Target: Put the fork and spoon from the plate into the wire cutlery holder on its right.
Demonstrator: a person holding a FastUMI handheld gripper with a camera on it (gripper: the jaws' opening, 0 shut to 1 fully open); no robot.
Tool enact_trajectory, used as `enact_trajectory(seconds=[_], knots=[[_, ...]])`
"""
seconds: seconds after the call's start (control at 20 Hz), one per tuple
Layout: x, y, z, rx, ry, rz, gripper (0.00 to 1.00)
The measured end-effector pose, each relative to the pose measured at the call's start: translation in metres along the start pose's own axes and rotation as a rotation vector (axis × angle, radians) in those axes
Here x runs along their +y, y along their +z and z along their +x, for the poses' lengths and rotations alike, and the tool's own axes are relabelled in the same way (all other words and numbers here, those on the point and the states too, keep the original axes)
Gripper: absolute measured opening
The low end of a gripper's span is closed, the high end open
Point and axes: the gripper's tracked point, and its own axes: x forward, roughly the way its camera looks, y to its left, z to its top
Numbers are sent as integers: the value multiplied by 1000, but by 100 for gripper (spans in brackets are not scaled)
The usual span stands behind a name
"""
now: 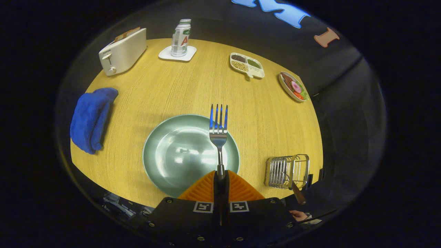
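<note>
Right now I have the fork (218, 132) pinched by its handle between my 2 fingers, the gripper (220, 179) clamped on it so the tines point straight ahead above the green plate (172, 155). Holding it by the handle end keeps it free to tip into the wire cutlery holder (286, 171), which stands right of the plate near the table (155, 93) edge. A brown-handled utensil (296, 191), which I take for the spoon, already leans in that holder.
</note>
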Motion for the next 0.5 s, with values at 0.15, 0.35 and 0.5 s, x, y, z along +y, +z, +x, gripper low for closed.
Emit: enact_trajectory(seconds=[0.15, 0.35, 0.5], knots=[[-24, 1, -12, 3, -38, 61, 3], [-63, -7, -21, 31, -111, 108, 3], [-84, -14, -24, 54, -134, 160, 3]])
